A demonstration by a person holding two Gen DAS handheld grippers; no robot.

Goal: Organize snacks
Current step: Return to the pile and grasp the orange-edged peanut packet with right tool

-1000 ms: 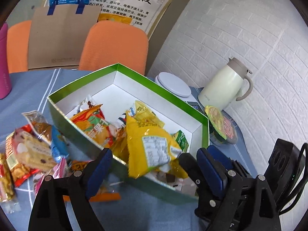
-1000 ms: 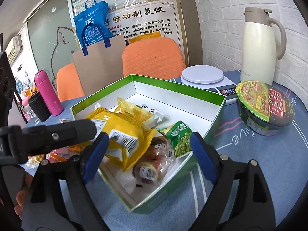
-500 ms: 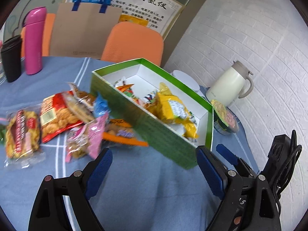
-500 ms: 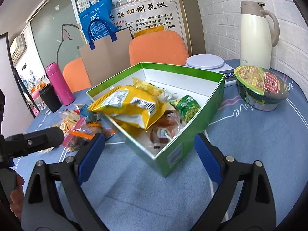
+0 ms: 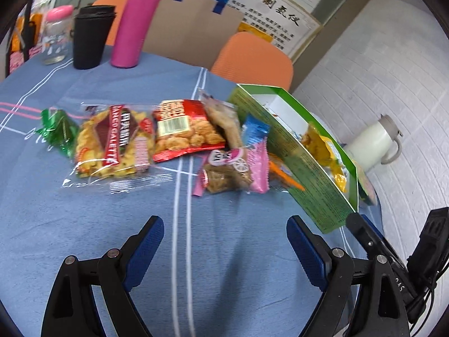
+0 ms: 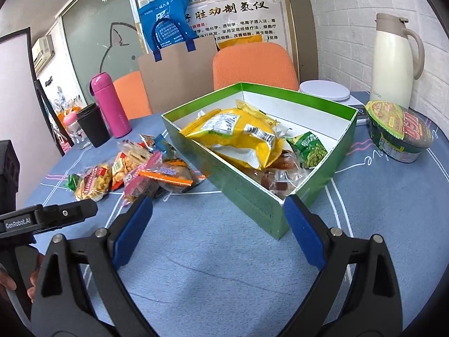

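Two hand-held grippers are in view over a blue-clothed surface [image 6: 393, 202]. On it stands a green box [image 6: 247, 193] with white inner walls, open at the top. Inside it lies a large yellow snack bag [image 6: 233, 137] on top, a green pea packet [image 6: 311, 148] beside it, and several small clear-wrapped brown sweets [image 6: 277, 177] near the front corner. Outside the box, against its left wall, a cluster of loose snacks lies flat on the surface: a clear packet of yellow crackers with a red label [image 5: 112, 143], a red packet of puffed snacks [image 5: 185, 132], a pink-edged packet [image 5: 233, 168] and a small green foil packet [image 5: 59, 132] at the far left end. A cream thermal jug [image 6: 393, 61], a white scale [image 6: 325, 91] and a sealed instant noodle bowl [image 6: 398, 132] stand right of the box. A pink flask [image 5: 137, 22] and a black cup [image 5: 91, 38] stand at the far edge.

Left hand-held gripper [image 5: 224, 241]: jaws spread wide, nothing between them, above bare cloth near the loose snacks. Right hand-held gripper [image 6: 219, 224]: jaws likewise spread and empty, just before the box's front corner.
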